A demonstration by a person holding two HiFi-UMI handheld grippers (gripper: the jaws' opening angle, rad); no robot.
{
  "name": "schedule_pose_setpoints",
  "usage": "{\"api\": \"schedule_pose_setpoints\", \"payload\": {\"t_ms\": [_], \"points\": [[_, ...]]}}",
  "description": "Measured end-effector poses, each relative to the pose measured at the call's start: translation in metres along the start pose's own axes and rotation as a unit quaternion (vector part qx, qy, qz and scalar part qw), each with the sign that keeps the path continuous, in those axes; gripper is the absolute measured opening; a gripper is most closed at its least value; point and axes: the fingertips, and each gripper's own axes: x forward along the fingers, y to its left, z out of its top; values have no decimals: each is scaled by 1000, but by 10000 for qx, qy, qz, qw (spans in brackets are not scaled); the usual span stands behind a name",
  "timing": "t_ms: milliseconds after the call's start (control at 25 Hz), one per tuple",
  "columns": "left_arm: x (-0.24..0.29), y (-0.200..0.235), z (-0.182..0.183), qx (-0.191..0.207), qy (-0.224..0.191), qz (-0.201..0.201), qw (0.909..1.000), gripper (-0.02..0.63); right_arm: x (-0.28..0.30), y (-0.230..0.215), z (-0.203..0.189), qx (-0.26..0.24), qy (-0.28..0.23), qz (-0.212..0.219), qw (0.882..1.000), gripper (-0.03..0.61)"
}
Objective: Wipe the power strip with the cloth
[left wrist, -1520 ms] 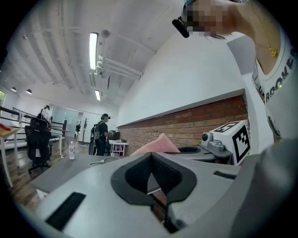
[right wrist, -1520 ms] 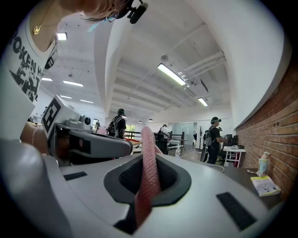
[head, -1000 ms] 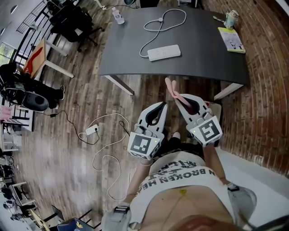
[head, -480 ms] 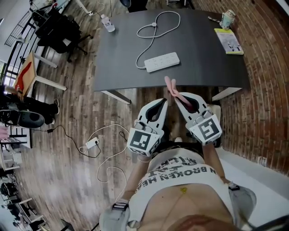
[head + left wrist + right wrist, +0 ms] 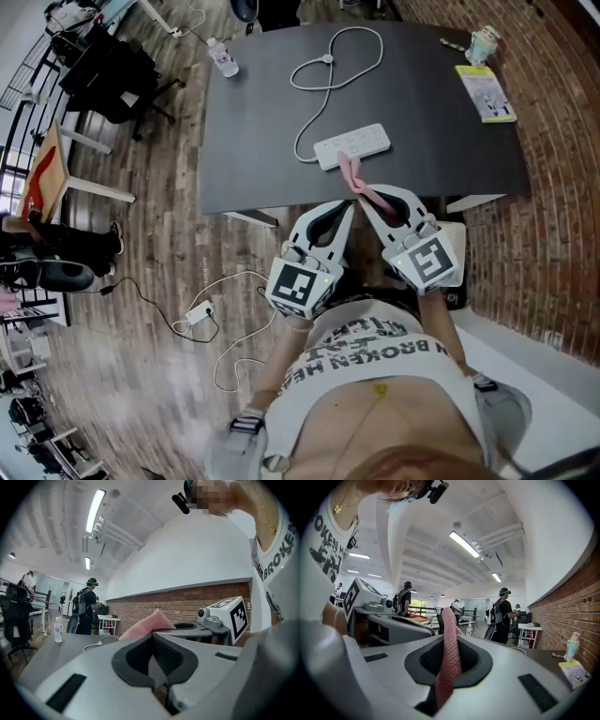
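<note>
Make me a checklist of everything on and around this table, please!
Surface: dark table, mostly bare.
Job's things: white power strip on the table; pink cloth close by it.
Clutter: bottle, booklet and cup along the edges.
Grippers: left hand-held gripper shut, empty; right hand-held gripper shut on the cloth.
Cables: the strip's cord loops across the table; another cord lies on the floor.
Surroundings: wooden floor, brick wall, office chairs.
</note>
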Motion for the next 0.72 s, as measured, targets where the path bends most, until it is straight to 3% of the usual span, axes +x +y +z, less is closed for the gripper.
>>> {"api": "schedule_pose_setpoints", "payload": {"t_ms": [360,720], "points": [[-2,44,-9,-110,81,6,9999,8,47,0,-8,-62,244,76,9997,17],[17,83,-10,-151,102,479,9987,8,93,-20,-7,-165,259,654,9974,17]]}}
